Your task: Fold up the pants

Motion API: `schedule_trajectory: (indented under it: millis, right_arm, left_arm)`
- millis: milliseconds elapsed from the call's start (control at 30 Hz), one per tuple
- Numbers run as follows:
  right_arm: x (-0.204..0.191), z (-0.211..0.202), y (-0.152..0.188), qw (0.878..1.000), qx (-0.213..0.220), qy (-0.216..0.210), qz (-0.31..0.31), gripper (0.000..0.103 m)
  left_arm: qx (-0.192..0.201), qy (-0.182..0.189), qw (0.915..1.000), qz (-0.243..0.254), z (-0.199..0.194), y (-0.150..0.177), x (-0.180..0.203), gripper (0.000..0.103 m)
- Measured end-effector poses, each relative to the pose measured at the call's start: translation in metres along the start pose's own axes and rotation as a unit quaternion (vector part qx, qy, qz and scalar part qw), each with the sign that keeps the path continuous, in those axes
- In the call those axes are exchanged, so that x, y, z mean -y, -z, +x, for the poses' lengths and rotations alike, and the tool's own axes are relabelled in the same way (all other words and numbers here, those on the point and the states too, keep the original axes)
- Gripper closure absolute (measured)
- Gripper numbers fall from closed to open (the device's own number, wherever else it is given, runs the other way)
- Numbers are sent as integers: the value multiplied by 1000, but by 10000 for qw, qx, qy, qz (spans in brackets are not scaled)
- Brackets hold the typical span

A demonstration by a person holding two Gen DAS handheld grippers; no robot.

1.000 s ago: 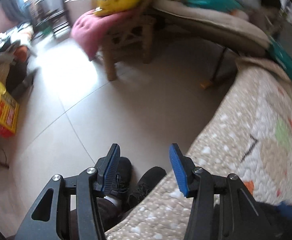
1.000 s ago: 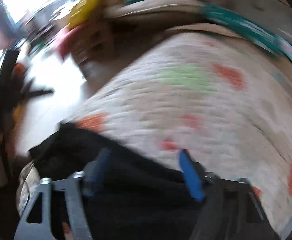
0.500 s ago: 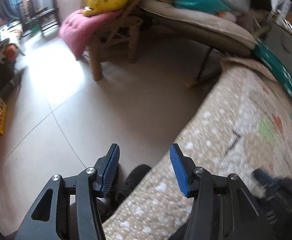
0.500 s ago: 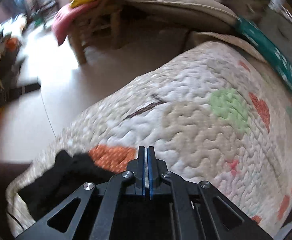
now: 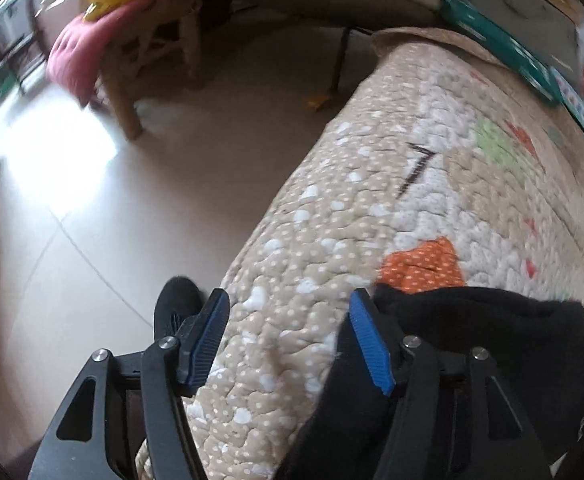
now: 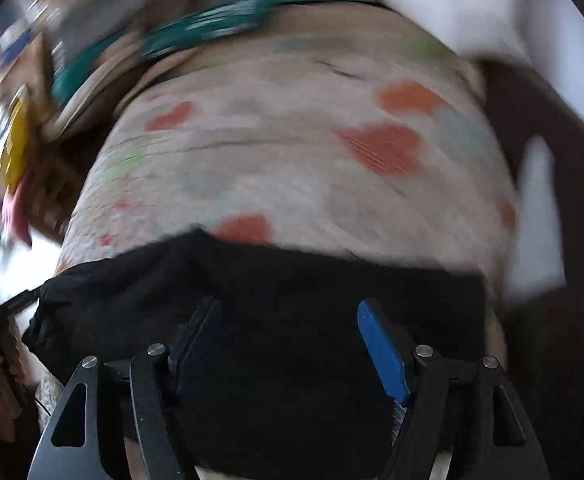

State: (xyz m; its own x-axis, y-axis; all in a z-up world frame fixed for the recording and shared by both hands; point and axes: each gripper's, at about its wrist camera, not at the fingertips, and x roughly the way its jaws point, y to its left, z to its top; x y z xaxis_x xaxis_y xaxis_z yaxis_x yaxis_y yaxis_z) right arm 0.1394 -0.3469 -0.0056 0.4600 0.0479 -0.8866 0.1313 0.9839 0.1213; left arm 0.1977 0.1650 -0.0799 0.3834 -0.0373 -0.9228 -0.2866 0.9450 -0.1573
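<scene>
While both grippers gape wide, black pants lie under the right gripper; the left gripper hangs beside them over the quilt, its view alone showing floor.

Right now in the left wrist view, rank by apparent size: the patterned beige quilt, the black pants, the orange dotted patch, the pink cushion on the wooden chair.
1. Patterned beige quilt
2. Black pants, near the camera
3. Pink cushion
4. Orange dotted patch

The last two look alike; the cushion lies farther away.

Your left gripper and right gripper share black slotted frames, silver screws and ribbed blue pads; your shoe is black.
</scene>
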Motion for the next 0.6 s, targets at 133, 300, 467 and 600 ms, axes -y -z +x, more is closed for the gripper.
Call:
schedule_trajectory:
  millis: [133, 300, 467, 600]
  right_arm:
    - [2, -1, 24, 9998, -71, -156, 31, 27]
    - [-94, 21, 24, 9886, -230, -512, -1399, 27]
    - [-209, 41, 22, 9575, -240, -967, -2706, 27]
    - [-309, 69, 23, 9156, -359, -1289, -3791, 26]
  left_arm:
    - [67, -223, 9987, -451, -6, 5, -26, 41]
    - [138, -139, 9944, -1043, -19, 10, -61, 41]
    - [60, 324, 9874, -1550, -21, 4, -83, 41]
    - [119, 452, 9858, -1613, -29, -1, -88, 41]
